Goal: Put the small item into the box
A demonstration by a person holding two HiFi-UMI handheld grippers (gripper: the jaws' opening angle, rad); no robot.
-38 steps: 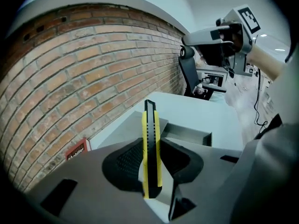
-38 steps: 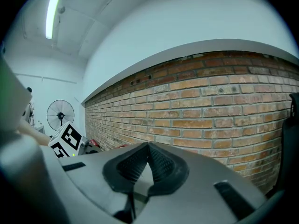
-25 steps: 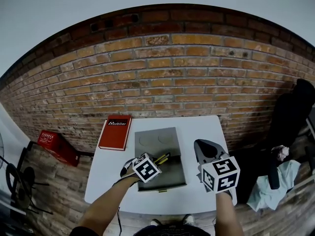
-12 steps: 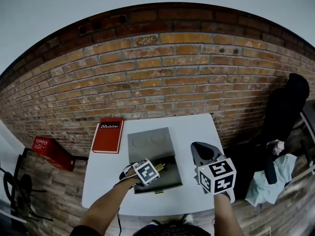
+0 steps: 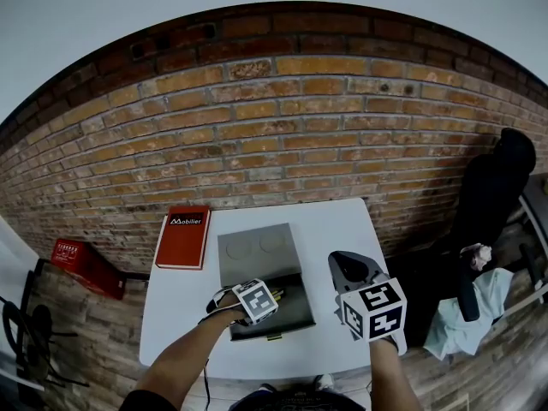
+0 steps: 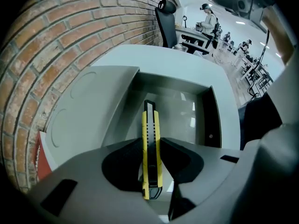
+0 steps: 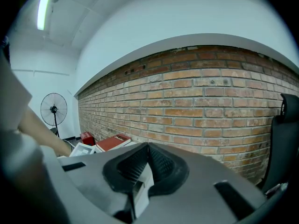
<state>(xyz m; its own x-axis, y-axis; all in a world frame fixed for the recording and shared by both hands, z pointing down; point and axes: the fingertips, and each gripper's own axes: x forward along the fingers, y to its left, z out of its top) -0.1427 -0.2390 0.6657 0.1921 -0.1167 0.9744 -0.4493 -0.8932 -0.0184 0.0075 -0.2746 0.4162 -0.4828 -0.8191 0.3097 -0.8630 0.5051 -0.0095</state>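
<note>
A grey box stands in the middle of the white table (image 5: 334, 229), its lid (image 5: 253, 251) folded back and its tray (image 5: 297, 313) towards me. My left gripper (image 5: 276, 297) hangs just over the tray, pointing steeply down, shut on a yellow-and-black utility knife (image 5: 277, 294). In the left gripper view the knife (image 6: 150, 120) sticks out from between the pads (image 6: 124, 157) of that gripper (image 6: 150, 144) towards the tray floor (image 6: 187, 115). My right gripper (image 5: 348, 265) hovers at the table's right side with jaws shut and nothing in them (image 7: 148, 146).
A red book (image 5: 181, 236) lies at the table's far left corner and shows again in the right gripper view (image 7: 113, 142). A red crate (image 5: 81, 264) sits on the floor left. A brick wall (image 5: 274, 135) runs behind. A dark chair (image 5: 501, 191) and pale cloth (image 5: 462, 315) are right.
My left gripper has sunk closer to the box tray with the knife still in it and tipped more steeply down. The right gripper has stayed put.
</note>
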